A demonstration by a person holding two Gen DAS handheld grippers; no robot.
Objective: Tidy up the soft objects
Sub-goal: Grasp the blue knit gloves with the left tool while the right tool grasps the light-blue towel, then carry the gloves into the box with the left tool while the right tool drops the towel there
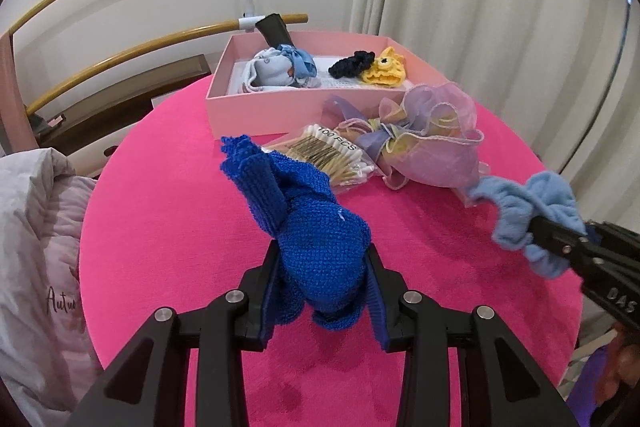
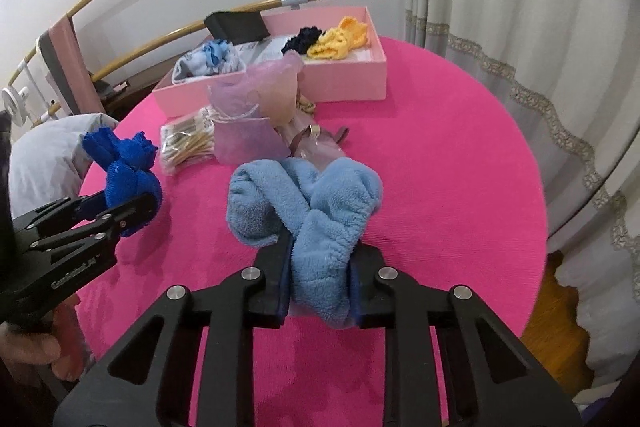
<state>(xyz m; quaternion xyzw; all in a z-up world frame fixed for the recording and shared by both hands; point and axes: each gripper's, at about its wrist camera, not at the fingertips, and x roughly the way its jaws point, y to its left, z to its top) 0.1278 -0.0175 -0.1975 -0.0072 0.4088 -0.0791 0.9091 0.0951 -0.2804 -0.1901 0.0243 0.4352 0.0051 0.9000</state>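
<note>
A royal-blue knitted piece (image 1: pixel 316 227) hangs above the pink round table (image 1: pixel 160 227), and my left gripper (image 1: pixel 324 251) is shut on it. In the right wrist view the same gripper (image 2: pixel 132 211) and knit (image 2: pixel 124 163) sit at the left. My right gripper (image 2: pixel 324 247) is shut on a fluffy light-blue fleece piece (image 2: pixel 320 195), also lifted over the table. From the left wrist view that gripper (image 1: pixel 552 231) and the fleece (image 1: pixel 516 211) are at the right. A pink box (image 1: pixel 248 107) stands at the table's far side.
The box holds a yellow crochet piece (image 1: pixel 386 69), a black scrunchie (image 1: pixel 352 65) and a pale blue cloth bundle (image 1: pixel 276 71). In front of it lie a lilac organza bag (image 1: pixel 432 143) and a packet of cotton swabs (image 1: pixel 336 157). Curtains hang right; a railing stands behind.
</note>
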